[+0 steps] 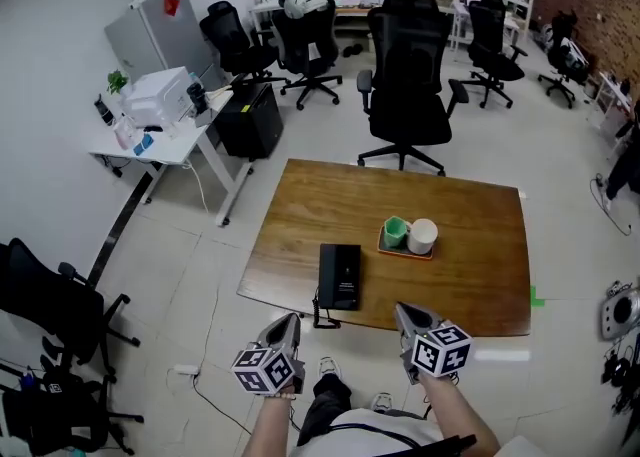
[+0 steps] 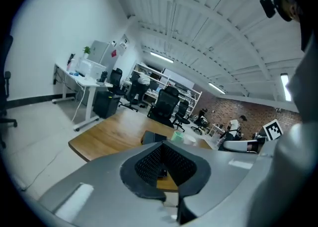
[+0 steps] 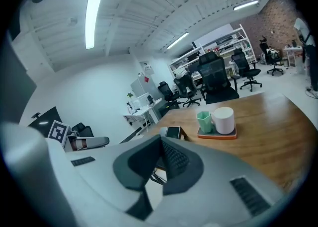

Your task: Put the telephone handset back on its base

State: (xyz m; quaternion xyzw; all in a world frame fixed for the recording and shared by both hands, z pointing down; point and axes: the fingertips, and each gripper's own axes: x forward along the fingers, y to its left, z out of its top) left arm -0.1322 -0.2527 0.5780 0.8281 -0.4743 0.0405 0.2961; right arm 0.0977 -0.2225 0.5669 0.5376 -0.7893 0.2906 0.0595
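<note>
A black telephone lies on the brown wooden table, near its front edge, with a dark cord hanging off that edge. From here I cannot tell the handset from the base. Both grippers hang in front of the table, short of its edge. My left gripper is below and left of the phone, with its jaws closed together and nothing between them. My right gripper is below and right of the phone and looks shut and empty too. The phone shows past the left jaws, and the phone shows past the right jaws.
An orange tray holding a green cup and a white cup stands right of the phone. A black office chair is behind the table. A white desk and another chair are on the left.
</note>
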